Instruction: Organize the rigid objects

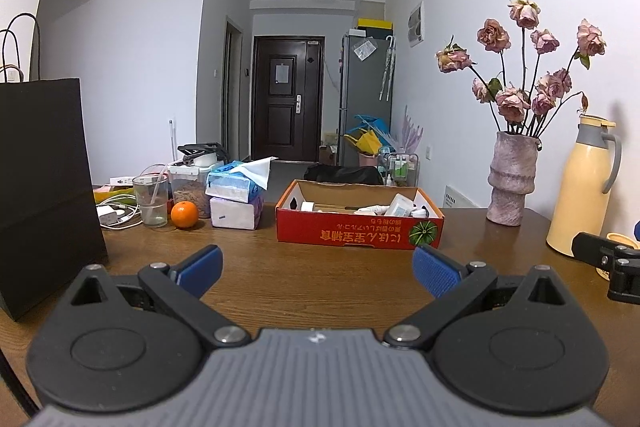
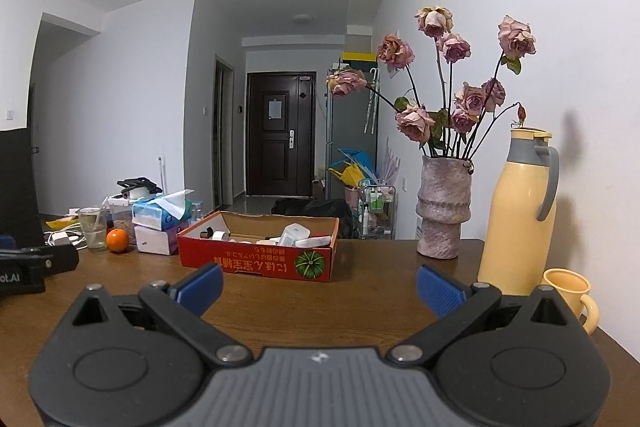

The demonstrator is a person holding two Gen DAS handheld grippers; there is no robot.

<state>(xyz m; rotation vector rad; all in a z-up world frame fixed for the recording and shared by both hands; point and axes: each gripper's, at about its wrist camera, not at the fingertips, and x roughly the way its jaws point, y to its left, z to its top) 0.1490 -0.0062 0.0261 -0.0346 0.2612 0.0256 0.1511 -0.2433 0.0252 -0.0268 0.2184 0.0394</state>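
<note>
The wooden desk [image 1: 312, 267] carries everything. A black paper bag [image 1: 44, 187] stands near left. The red cardboard box [image 1: 356, 231], far centre, holds small white containers [image 1: 400, 206], likely as the collecting tray. The yellow thermos [image 2: 516, 211] and vase [image 2: 440, 207] stand far right along the wall, out of the way. Left tongs [image 1: 318, 269] and right tongs [image 2: 320, 287] hover spread apart, empty, facing the box.

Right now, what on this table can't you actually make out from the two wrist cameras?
- Red cardboard box, both views: its front wall hides most of the small white items inside.
- Black paper bag, left wrist view: opaque, contents hidden; the right wrist view cuts it off at the edge.
- Yellow mug, right wrist view: partly behind the right tongs.
- Box lettering: upside down, too small to read.
</note>
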